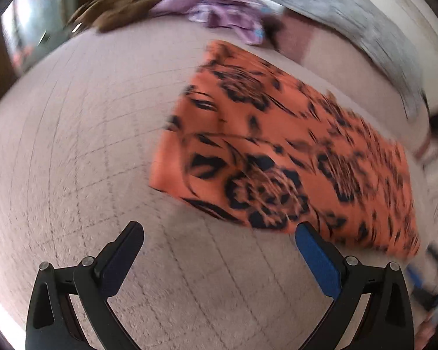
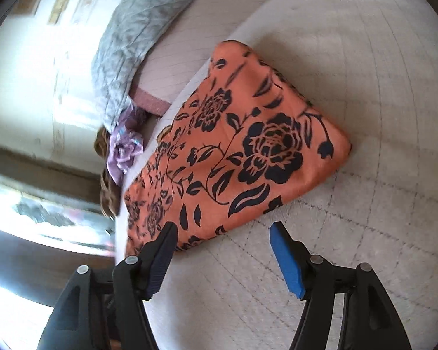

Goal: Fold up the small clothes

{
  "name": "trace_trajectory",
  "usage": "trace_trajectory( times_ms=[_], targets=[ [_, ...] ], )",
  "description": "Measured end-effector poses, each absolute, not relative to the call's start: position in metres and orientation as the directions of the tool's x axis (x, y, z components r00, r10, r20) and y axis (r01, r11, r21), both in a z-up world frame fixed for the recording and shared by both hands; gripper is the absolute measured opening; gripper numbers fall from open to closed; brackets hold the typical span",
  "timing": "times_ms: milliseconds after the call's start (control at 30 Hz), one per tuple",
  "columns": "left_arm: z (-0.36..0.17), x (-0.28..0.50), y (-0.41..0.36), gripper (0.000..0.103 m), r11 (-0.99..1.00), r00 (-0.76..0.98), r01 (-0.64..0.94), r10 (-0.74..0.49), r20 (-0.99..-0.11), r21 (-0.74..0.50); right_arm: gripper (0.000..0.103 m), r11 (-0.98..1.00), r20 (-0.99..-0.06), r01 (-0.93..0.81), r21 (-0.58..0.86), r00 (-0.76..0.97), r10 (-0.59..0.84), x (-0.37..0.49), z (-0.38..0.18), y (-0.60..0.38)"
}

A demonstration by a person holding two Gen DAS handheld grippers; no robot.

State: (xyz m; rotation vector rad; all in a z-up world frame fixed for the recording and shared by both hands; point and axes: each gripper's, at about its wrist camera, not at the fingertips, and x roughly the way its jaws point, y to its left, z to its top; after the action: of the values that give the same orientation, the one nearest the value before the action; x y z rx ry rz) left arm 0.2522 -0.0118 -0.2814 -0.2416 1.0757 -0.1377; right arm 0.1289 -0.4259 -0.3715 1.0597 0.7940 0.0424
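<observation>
An orange cloth with a black rose print [image 1: 280, 157] lies folded flat on the pale quilted bed cover [image 1: 87, 145]. In the left wrist view my left gripper [image 1: 219, 233] hovers open just short of the cloth's near edge, nothing between its fingers. In the right wrist view the same orange cloth [image 2: 236, 151] lies ahead, and my right gripper [image 2: 223, 233] stands open above its near edge. The dark left finger sits over the cloth's corner without pinching it. The picture from the left wrist is blurred.
A crumpled lilac garment [image 1: 224, 14] and a brown garment [image 1: 137, 3] lie at the far side of the bed. A grey blanket [image 2: 131, 35] lies bunched along the wall side. The bed's edge [image 2: 122, 204] drops off to the left in the right wrist view.
</observation>
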Motion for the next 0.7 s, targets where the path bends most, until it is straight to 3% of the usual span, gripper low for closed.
trace_trajectory(
  times_ms=[267,333,433,500,633,700],
  targets=[
    [-0.290,0.269,0.002,0.102,0.909,0.487,-0.104,-0.307,-0.818,-0.403,0.069,0.347,-0.538,0.420,0.838,0.739,0.406,0.152,-0.410,-0.438],
    [-0.291,0.274,0.001,0.097,0.905,0.497,-0.110,-0.308,-0.811,-0.410,0.069,0.327,-0.528,0.423,0.845,0.752,0.394,0.155,-0.412,-0.439],
    [-0.292,0.278,-0.001,0.075,0.907,0.525,-0.125,-0.283,-0.803,-0.401,0.069,0.333,-0.508,0.398,0.855,0.773,0.381,0.166,-0.412,-0.439],
    [-0.294,0.284,0.000,0.052,0.902,0.537,-0.136,-0.280,-0.796,-0.409,0.069,0.339,-0.491,0.379,0.861,0.792,0.363,0.173,-0.414,-0.440],
    [-0.297,0.289,0.008,0.038,0.874,0.552,-0.154,-0.311,-0.774,-0.461,0.067,0.336,-0.467,0.361,0.870,0.822,0.325,0.184,-0.412,-0.447],
    [-0.299,0.292,0.010,0.036,0.863,0.556,-0.157,-0.325,-0.765,-0.480,0.064,0.317,-0.448,0.355,0.880,0.840,0.305,0.190,-0.414,-0.452]
  ],
)
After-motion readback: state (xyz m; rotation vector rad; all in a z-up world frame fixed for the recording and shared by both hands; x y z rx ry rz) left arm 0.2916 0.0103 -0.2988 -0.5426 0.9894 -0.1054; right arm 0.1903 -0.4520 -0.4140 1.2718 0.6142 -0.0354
